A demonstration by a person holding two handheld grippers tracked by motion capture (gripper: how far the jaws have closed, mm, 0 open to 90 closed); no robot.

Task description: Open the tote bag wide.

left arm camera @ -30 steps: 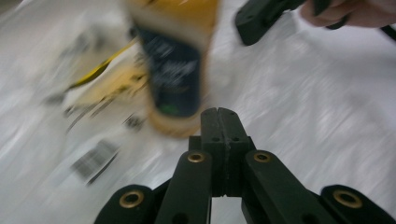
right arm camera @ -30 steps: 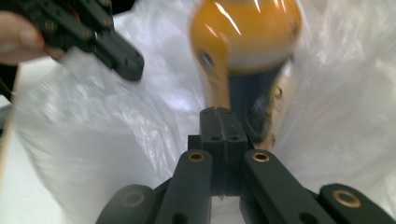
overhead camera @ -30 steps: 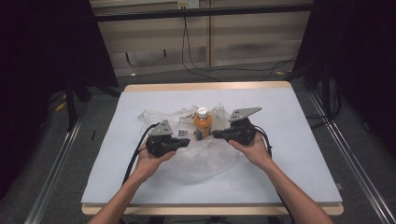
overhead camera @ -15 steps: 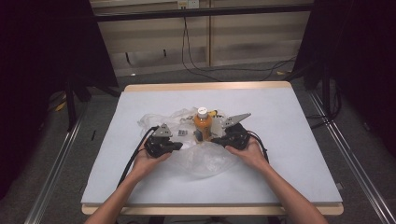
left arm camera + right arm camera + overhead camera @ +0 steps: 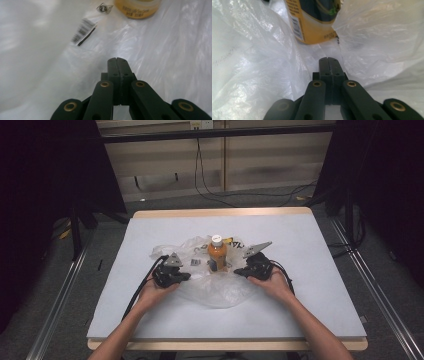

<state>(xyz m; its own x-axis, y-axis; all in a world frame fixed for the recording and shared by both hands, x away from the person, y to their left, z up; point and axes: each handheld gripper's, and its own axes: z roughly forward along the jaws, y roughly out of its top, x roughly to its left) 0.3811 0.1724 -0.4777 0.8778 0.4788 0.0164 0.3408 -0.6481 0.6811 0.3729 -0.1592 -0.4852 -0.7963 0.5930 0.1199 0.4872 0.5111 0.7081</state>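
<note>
An orange drink bottle (image 5: 216, 254) with a white cap stands upright on a crumpled clear plastic bag (image 5: 215, 292) in the middle of the white table (image 5: 310, 250). My left gripper (image 5: 188, 276) lies low on the bag to the left of the bottle, pointing right, jaws shut. My right gripper (image 5: 237, 271) rests to the right of the bottle, pointing left, also shut. In the left gripper view the shut jaws (image 5: 116, 60) hover over the bag (image 5: 170, 47), the bottle base (image 5: 137, 8) ahead. In the right gripper view the shut jaws (image 5: 328, 59) point at the bottle's label (image 5: 312, 25) between folds of bag (image 5: 249, 62).
A barcode sticker (image 5: 83, 32) shows on the bag left of the bottle. The table has a wooden rim (image 5: 220, 213). Cables (image 5: 140, 290) trail from both grippers toward the near edge. Dark stands and floor rails flank the table.
Both hands have sunk toward the table, bringing the grippers down onto the bag either side of the bottle. The jaws stay shut. The bottle has not moved.
</note>
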